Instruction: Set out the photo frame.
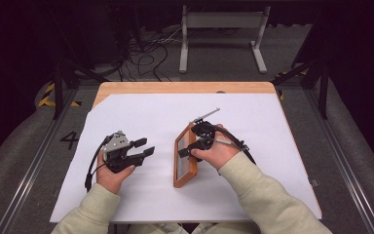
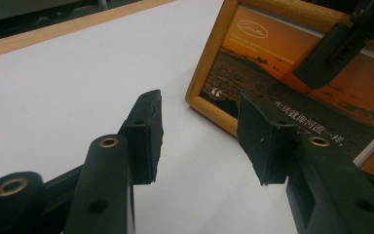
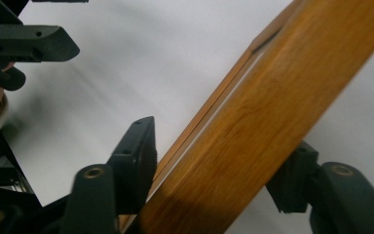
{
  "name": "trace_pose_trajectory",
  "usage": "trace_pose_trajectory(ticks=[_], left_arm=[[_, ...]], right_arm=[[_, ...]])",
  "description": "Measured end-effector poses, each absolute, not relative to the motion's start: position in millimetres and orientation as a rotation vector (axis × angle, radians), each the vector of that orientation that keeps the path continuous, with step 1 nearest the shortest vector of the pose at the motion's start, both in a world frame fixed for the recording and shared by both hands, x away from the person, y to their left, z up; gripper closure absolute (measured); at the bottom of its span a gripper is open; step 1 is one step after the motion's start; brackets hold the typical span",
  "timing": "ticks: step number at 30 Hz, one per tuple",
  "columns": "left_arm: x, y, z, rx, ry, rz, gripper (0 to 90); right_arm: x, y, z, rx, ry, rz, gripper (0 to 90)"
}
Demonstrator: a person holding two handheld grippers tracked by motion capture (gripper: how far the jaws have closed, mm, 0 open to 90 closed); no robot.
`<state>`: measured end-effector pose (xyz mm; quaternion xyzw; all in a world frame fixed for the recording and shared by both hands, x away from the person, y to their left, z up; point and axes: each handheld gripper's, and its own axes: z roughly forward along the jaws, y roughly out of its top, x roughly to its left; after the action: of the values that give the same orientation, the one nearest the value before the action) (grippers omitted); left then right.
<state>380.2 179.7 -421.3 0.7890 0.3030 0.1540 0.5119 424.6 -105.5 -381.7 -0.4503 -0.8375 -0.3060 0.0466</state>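
On a white-covered wooden table (image 1: 141,204), a wood-framed sunset picture (image 1: 184,168) stands tilted on edge at centre, its rim between the right claw (image 1: 191,150)'s jaws, seemingly mid-lift, while the left claw (image 1: 144,147) gapes wide and empty at nine o'clock, likely to steady the frame next.

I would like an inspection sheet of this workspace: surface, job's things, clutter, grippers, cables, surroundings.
Surface: wooden table under a white sheet.
Job's things: wooden picture frame, tilted up on one long edge, sunset print showing in the left gripper view.
Clutter: nothing seen.
Grippers: left hand-held gripper open, apart from the frame; right hand-held gripper astride the frame's top edge, contact unclear.
Cables: black cable trailing from the left hand-held gripper; loose cables on the floor.
Surroundings: white stand, dark floor.
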Motion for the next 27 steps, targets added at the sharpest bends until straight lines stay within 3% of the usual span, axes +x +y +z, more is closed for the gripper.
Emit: trace_pose_trajectory(ticks=[6, 14, 27], left_arm=[[380, 181, -421, 1.893, 0.732, 0.373, 52.6], [381, 182, -420, 1.884, 0.737, 0.375, 53.0], [381, 182, -421, 1.887, 0.733, 0.374, 53.4]], right_arm=[[426, -107, -374, -1.352, -2.547, -0.884, 69.8], [427, -106, -365, -1.137, -2.683, -0.873, 70.5], [446, -113, -335, -0.296, -2.939, -0.688, 70.5]])
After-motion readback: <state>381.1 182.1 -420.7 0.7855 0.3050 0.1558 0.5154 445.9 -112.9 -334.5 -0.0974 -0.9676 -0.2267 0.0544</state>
